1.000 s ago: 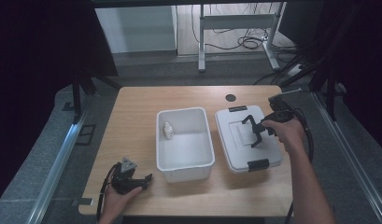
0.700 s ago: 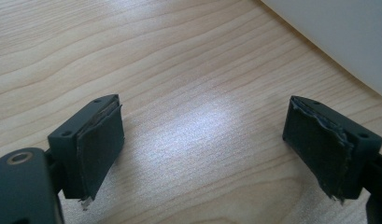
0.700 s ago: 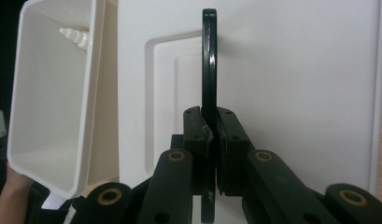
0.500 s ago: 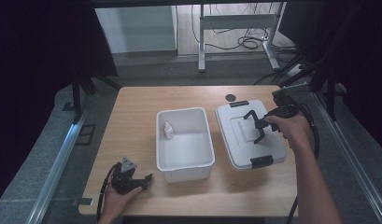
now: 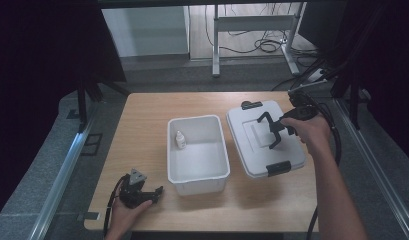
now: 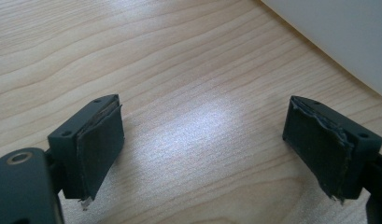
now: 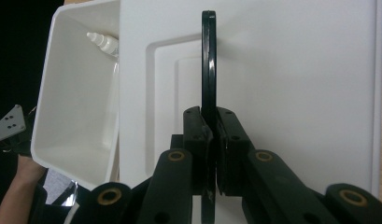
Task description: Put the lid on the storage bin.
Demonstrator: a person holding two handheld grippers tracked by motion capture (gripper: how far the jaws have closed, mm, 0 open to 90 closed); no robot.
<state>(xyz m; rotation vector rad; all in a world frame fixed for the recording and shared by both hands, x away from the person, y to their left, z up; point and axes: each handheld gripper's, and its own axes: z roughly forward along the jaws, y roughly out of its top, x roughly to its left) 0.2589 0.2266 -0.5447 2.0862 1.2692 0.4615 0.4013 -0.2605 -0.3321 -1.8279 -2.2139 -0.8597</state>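
The lid [image 5: 264, 137] sits farther right of the bin [image 5: 197, 150] than before; the right gripper [image 7: 210, 140] clamps its black handle [image 7: 208, 60]. The left gripper [image 6: 202, 149] rests wide open.

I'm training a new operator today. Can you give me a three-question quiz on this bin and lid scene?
1. True or false: the right gripper is shut on the lid's black handle.
2. What lies in the open bin? A) a bottle B) a spoon C) nothing
3. Fill in: the left gripper rests over the bare table with its jaws ____.

Key: 1 true. 2 A, a small white bottle near the bin's far left corner. 3 open.
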